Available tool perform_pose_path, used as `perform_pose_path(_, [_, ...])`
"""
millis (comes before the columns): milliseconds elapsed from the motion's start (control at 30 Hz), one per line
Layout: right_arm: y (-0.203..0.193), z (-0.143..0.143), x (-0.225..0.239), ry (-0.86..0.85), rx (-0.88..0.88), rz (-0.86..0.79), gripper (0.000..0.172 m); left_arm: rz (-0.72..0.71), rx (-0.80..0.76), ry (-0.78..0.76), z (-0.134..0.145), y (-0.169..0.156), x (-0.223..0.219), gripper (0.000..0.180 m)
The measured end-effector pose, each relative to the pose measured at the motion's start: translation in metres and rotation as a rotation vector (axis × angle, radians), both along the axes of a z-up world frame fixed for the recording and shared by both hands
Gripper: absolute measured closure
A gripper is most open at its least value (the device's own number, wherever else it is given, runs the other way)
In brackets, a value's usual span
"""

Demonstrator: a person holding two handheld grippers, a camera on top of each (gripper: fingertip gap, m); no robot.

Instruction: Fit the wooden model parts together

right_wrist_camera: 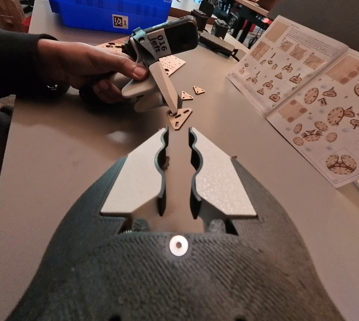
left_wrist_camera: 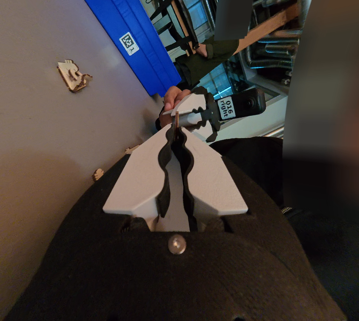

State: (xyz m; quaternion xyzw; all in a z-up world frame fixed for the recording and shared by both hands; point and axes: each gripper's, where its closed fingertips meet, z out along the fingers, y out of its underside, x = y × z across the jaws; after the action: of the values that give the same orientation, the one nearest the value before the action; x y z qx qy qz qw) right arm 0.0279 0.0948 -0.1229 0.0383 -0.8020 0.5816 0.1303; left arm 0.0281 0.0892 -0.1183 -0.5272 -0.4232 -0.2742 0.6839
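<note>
Your left gripper [left_wrist_camera: 176, 133] is clenched on the edge of a thin triangular plywood plate [right_wrist_camera: 179, 118], which shows edge-on between the black pads in its own view. In the right wrist view the plate hangs from those fingertips near the grey table [right_wrist_camera: 223, 117], tilted, with its slots visible. Your right gripper [right_wrist_camera: 178, 131] is released: its jaws stand apart with bare table between them, just short of the plate's lower corner. Two smaller triangular pieces [right_wrist_camera: 186, 95] lie beyond. A blue bin [right_wrist_camera: 101, 1] stands at the far side, and an open instruction booklet [right_wrist_camera: 303, 86] lies to the right.
</note>
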Motion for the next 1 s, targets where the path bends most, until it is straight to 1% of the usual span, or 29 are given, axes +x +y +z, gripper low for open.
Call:
perform_pose_path(267, [-0.002, -0.001, 0.005, 0.078, 0.005, 0.018, 0.153, -0.015, -0.002, -0.016, -0.002, 0.003, 0.001, 0.180])
perform_pose_path(400, [-0.002, 0.000, 0.002, 0.118, 0.007, -0.002, 0.160, -0.028, -0.011, -0.008, -0.002, 0.006, 0.002, 0.180])
perform_pose_path(567, [0.002, 0.006, 0.001, 0.093, -0.020, 0.007, 0.161, -0.032, 0.008, 0.015, 0.004, 0.009, 0.003, 0.180])
perform_pose_path(600, [0.003, 0.007, 0.001, 0.080, -0.023, 0.006, 0.161, -0.029, 0.008, 0.016, 0.004, 0.009, 0.002, 0.176])
perform_pose_path(667, [0.006, 0.007, -0.002, 0.047, -0.027, 0.000, 0.161, -0.016, -0.005, 0.014, 0.003, 0.008, 0.001, 0.163])
perform_pose_path(733, [0.010, 0.004, -0.006, -0.010, -0.017, 0.001, 0.161, 0.005, -0.021, 0.021, 0.002, 0.005, -0.001, 0.159])
perform_pose_path(900, [0.015, -0.021, -0.002, -0.314, 0.092, 0.066, 0.162, 0.044, -0.094, 0.041, -0.004, -0.001, -0.003, 0.160])
perform_pose_path(1000, [0.013, -0.031, 0.005, -0.407, 0.142, 0.099, 0.161, 0.045, -0.162, 0.051, -0.012, 0.001, -0.001, 0.159])
